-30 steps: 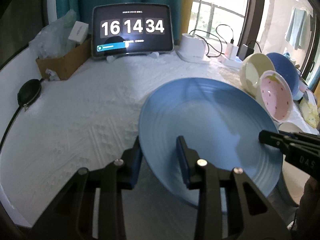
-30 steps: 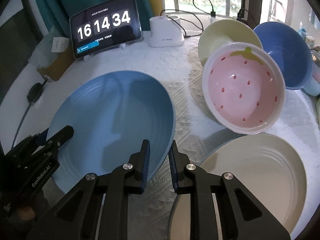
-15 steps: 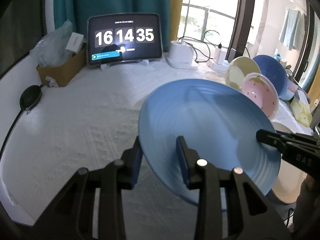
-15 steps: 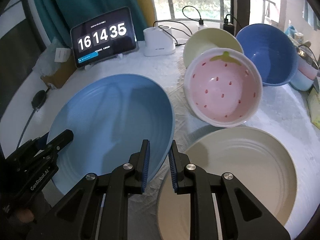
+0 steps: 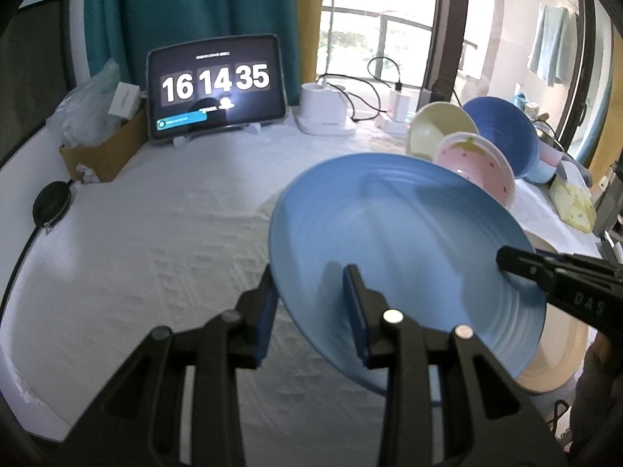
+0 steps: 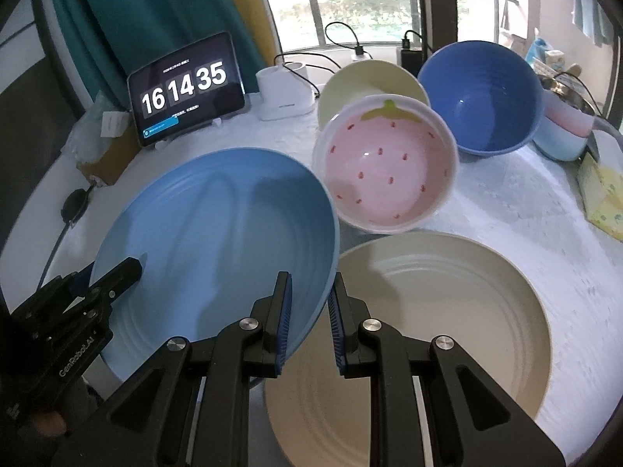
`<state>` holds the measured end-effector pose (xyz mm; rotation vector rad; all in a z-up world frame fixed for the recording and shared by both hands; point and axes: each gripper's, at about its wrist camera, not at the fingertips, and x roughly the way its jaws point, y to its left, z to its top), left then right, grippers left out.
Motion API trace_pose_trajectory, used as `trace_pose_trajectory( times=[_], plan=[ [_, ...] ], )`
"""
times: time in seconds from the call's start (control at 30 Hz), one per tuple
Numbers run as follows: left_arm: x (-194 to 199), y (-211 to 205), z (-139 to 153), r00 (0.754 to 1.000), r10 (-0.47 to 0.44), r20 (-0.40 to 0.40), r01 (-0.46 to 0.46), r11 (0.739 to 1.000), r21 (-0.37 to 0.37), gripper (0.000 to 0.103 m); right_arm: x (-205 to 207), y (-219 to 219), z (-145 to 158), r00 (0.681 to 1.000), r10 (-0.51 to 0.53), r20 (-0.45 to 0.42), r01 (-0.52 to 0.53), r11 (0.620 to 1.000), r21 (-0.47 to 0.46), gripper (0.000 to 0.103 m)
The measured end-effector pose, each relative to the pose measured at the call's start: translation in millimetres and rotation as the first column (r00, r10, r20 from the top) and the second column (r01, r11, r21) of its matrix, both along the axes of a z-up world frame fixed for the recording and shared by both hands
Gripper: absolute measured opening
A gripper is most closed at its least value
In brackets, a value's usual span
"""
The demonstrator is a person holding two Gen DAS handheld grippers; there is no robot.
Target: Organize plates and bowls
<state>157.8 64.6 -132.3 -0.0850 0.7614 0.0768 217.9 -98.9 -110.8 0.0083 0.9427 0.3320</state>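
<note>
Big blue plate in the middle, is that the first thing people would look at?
Yes: the big round light blue plate fills the middle, tilted off the white tablecloth, with the left gripper and right gripper each clamped on its rim. To its right lies a big cream plate, and behind that leans a pink strawberry-pattern bowl.

big light-blue ribbed plate (image 6: 218, 229) up off the white cloth, tilted | cream ribbed plate (image 6: 447, 311) flat just beside it | 3 bowls behind, tipped: pink strawberry bowl (image 6: 389, 171), cream bowl (image 6: 366, 78), dark-blue bowl (image 6: 483, 101)
</note>
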Motion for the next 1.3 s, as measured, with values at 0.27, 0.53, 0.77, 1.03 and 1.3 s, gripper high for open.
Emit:
trace_pose_trajectory(
  times=[0.27,0.53,0.77,1.03,1.3],
  plan=[
    [-4.6,-26.6,3.7,0.999,-0.037,-0.008,0.037,0.999,0.016,0.034,-10.6,-27.5,1.6,0.999,-0.031,0.007,0.031,0.999,0.015,0.02],
    [-7.0,-53.5,4.7,0.996,-0.085,-0.018,0.086,0.996,0.031,0.034,-19.4,-58.3,1.1,0.997,-0.073,0.008,0.073,0.997,0.028,0.02],
    [-7.0,-74.1,3.7,0.992,-0.123,-0.031,0.124,0.992,0.038,0.034,-25.1,-79.6,-0.4,0.994,-0.109,0.005,0.109,0.993,0.037,0.02],
    [-7.1,-96.3,2.2,0.984,-0.172,-0.048,0.174,0.984,0.045,0.035,-30.8,-100.9,-3.8,0.989,-0.15,-0.001,0.15,0.988,0.044,0.02],
    [-8.9,-117.8,-1.6,0.974,-0.217,-0.069,0.221,0.974,0.05,0.035,-37.9,-122.2,-7.1,0.983,-0.183,-0.007,0.184,0.982,0.044,0.02]
  ],
)
